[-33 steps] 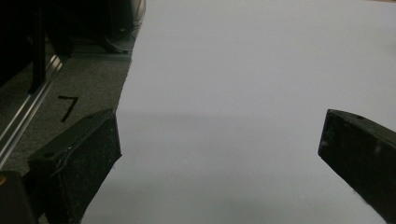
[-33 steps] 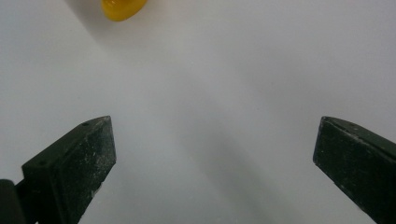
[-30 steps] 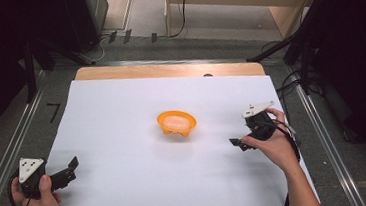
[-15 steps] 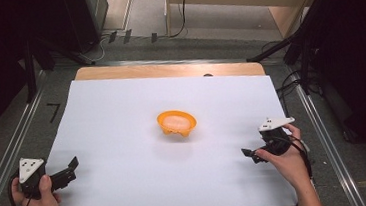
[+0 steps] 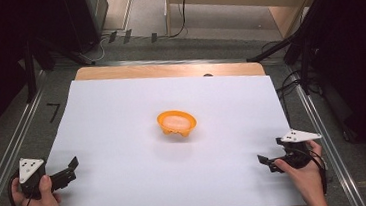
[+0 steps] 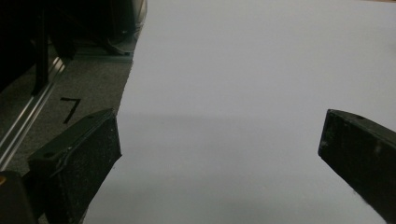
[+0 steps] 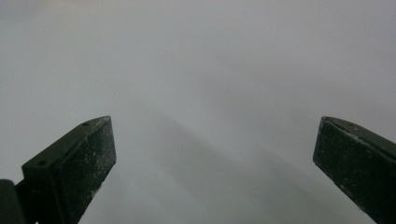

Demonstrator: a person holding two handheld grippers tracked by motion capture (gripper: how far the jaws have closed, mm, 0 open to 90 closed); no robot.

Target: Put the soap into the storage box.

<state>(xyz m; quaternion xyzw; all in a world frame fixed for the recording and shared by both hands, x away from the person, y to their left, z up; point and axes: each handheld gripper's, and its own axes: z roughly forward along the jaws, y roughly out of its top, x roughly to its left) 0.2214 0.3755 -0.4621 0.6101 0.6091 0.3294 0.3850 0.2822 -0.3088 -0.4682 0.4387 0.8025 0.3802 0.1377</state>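
An orange bowl [image 5: 176, 123] stands alone near the middle of the white sheet [image 5: 121, 108]. My left gripper [image 5: 71, 171] is held low at the sheet's near left corner, far from the bowl. In the left gripper view its jaws are wide apart with nothing between them, so this gripper [image 6: 219, 140] is open over the sheet's left edge. My right gripper [image 5: 270, 151] is at the near right corner, pointing left across the sheet. In the right gripper view it [image 7: 215, 144] is open too, with bare white sheet between the jaws.
The sheet covers a wooden table [image 5: 168, 70] whose far edge shows bare. Metal rails [image 5: 5, 163] run along both sides over grey floor. Dark stands and cables [image 5: 294, 80] sit beyond the right rail. A black mark [image 6: 70, 109] is on the floor at left.
My right gripper has drawn back from beside the bowl's right toward the near right corner of the sheet. The left gripper and the bowl have stayed put.
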